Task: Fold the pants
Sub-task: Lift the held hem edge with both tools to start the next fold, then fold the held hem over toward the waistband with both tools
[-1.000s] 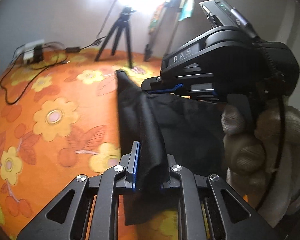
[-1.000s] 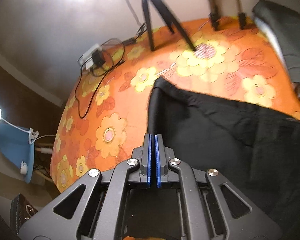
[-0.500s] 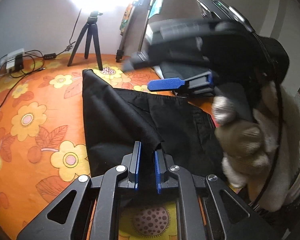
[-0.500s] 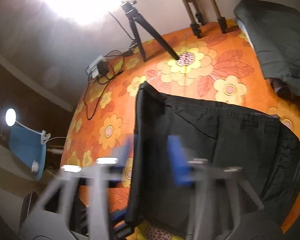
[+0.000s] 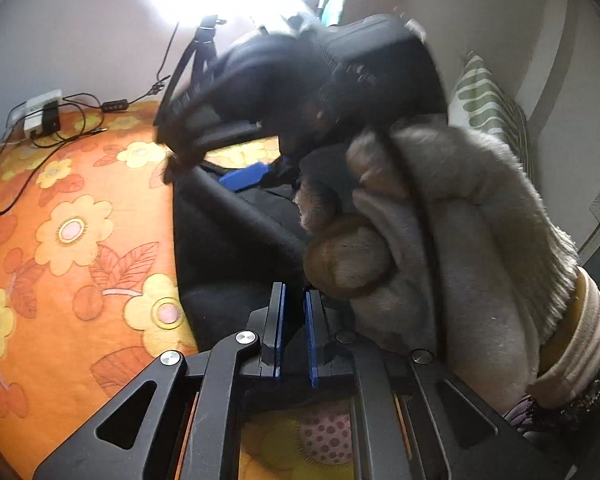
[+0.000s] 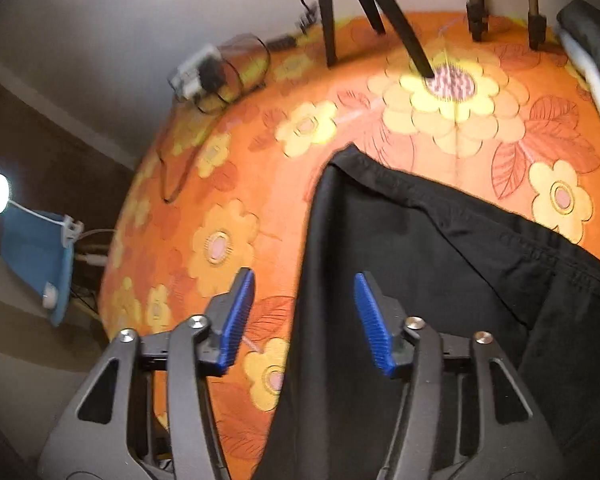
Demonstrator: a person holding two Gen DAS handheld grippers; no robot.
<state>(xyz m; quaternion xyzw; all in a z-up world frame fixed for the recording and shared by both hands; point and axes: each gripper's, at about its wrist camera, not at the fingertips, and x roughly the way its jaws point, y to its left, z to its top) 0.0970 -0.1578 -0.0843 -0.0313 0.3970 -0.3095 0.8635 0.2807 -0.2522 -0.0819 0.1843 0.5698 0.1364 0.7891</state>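
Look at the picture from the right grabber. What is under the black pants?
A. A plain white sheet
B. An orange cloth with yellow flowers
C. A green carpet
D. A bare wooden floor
B: in the right wrist view the black pants lie on an orange cloth with yellow flowers, which shows all around the pants' edge.
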